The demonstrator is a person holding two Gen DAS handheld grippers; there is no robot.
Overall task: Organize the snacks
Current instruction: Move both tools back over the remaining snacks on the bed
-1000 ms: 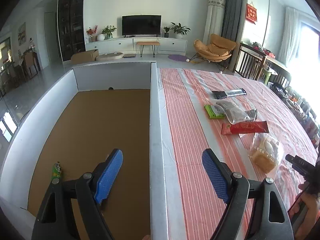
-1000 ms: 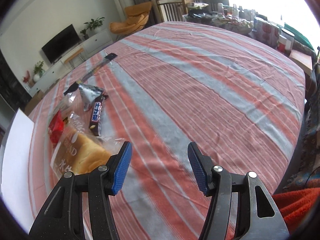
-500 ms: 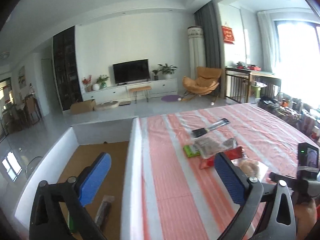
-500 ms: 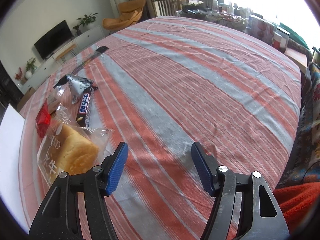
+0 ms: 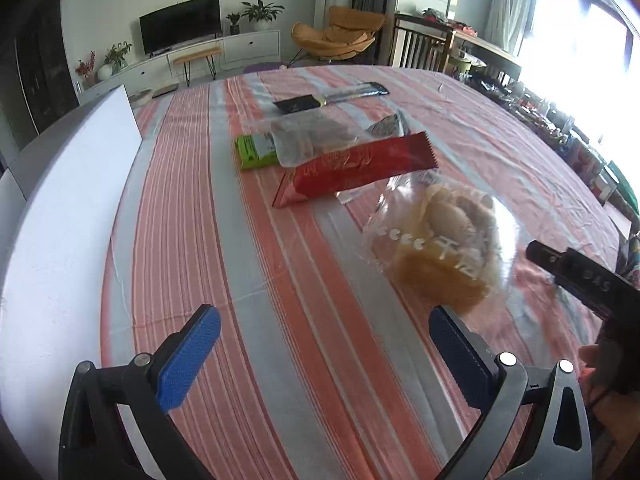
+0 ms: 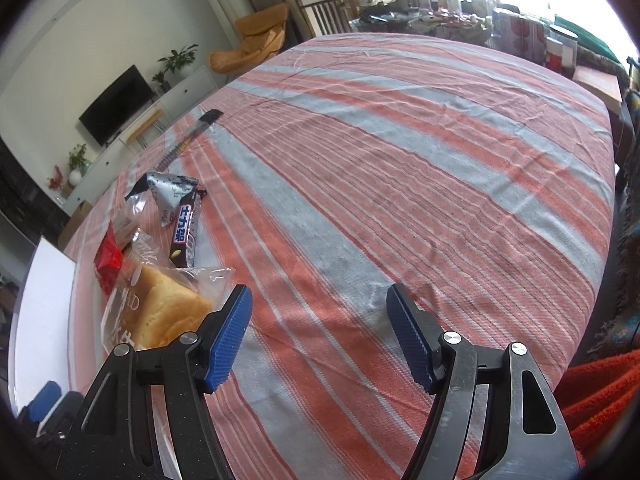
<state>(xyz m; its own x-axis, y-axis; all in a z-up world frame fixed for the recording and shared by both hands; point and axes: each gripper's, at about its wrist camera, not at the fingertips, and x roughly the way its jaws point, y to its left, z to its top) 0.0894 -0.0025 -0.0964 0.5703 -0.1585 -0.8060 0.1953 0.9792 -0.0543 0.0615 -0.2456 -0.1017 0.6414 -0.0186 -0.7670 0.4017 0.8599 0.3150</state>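
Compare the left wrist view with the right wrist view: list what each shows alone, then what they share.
Left wrist only: the green packet and the open, empty left gripper over the cloth. Right wrist only: the dark chocolate bar, the silver triangular packet, and the right gripper, jaws apart with nothing between them. Both: the bagged bread, the red packet, the striped tablecloth, and the white box wall.

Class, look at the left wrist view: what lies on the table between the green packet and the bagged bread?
The red snack packet lies between the green packet and the bagged bread, its far end overlapped by a clear bag.
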